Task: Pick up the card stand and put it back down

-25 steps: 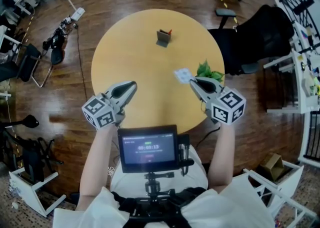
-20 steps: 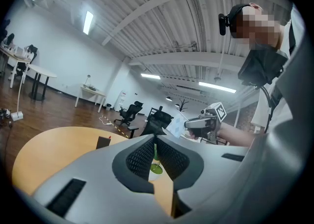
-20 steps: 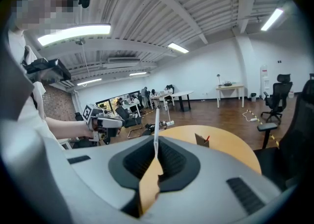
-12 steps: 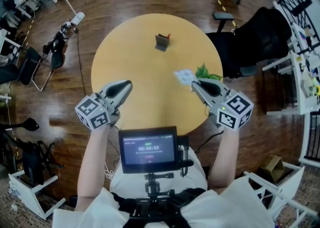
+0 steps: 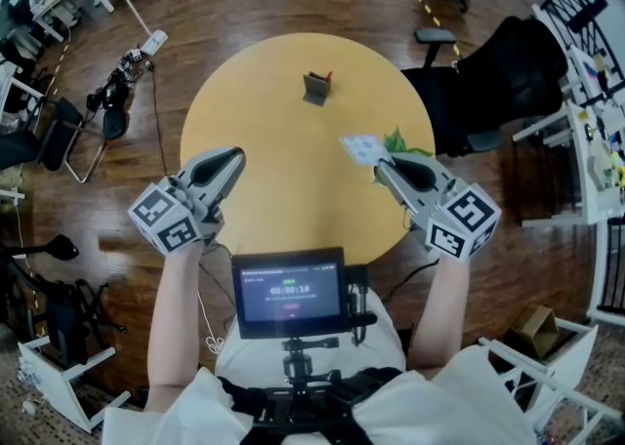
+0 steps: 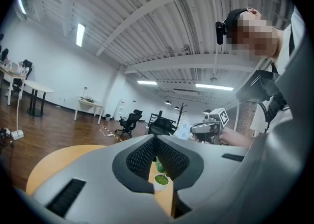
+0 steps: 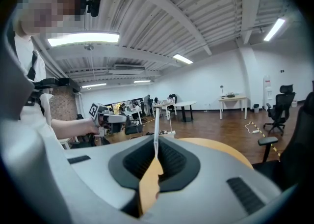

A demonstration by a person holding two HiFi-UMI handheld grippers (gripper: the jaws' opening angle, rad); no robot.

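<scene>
The card stand, a small dark holder with a red bit at its top, stands alone on the far part of the round wooden table. Neither gripper is near it. My left gripper hovers over the table's near left, shut with nothing in it. Over the near right, my right gripper is shut on a thin white-and-blue card. In the right gripper view that card shows edge-on, upright between the pads.
A small green plant in a white pot sits at the table's right edge, just beside my right gripper. A black office chair stands right of the table. Chairs and cables lie on the wooden floor at the left.
My left gripper has drifted left toward the table's edge. My right gripper has shifted slightly right, still holding the card. The card stand has not moved on the table.
</scene>
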